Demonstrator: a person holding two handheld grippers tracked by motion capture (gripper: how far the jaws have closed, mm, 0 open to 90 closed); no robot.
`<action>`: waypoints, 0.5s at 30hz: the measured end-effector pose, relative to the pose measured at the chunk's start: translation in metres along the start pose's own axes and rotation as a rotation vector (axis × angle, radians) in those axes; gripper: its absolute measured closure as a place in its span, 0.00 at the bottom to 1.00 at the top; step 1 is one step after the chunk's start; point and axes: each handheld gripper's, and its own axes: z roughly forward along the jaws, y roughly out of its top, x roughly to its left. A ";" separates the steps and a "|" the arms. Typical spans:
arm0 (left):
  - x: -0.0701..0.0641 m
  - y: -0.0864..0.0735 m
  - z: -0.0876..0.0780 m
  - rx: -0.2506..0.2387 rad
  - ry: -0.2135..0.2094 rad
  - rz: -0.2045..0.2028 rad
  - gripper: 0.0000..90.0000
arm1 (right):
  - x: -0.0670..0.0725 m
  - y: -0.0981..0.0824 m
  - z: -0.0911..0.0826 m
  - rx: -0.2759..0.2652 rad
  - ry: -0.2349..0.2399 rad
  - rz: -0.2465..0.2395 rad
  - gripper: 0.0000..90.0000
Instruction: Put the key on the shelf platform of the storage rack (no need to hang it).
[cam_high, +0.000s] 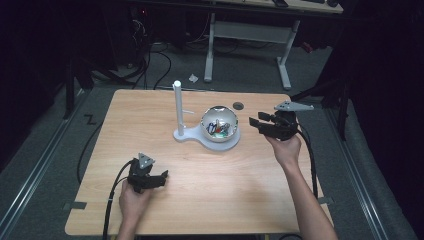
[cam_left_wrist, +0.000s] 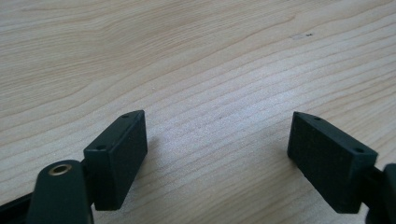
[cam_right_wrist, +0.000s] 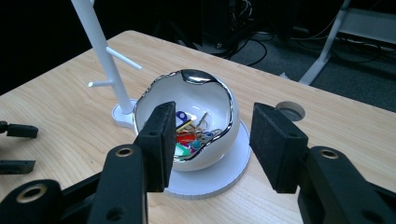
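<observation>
A white bowl with a shiny wavy rim stands on a round white base near the table's middle; inside lie several coloured keys or clips. A white post with short pegs rises from the same base at its left. My right gripper hovers just right of the bowl, pointing at it, jaws open and empty. The bowl shows beyond the gap between its pads. My left gripper rests low over the near left of the table, open, nothing between its pads.
A round cable hole sits in the tabletop behind the bowl. Cables trail from both grippers off the near edge. Beyond the table stand a white desk frame and floor cables. The left gripper's tips show far left in the right gripper view.
</observation>
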 end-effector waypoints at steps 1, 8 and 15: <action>0.000 0.000 0.000 0.000 0.000 0.000 0.23 | 0.000 0.000 0.000 0.000 0.000 0.000 0.57; 0.000 0.000 0.000 -0.001 0.003 0.001 0.23 | 0.002 -0.008 -0.011 0.014 -0.030 0.000 0.57; 0.000 0.000 0.000 -0.001 0.003 0.001 0.23 | 0.011 -0.011 -0.024 0.008 -0.036 -0.023 0.56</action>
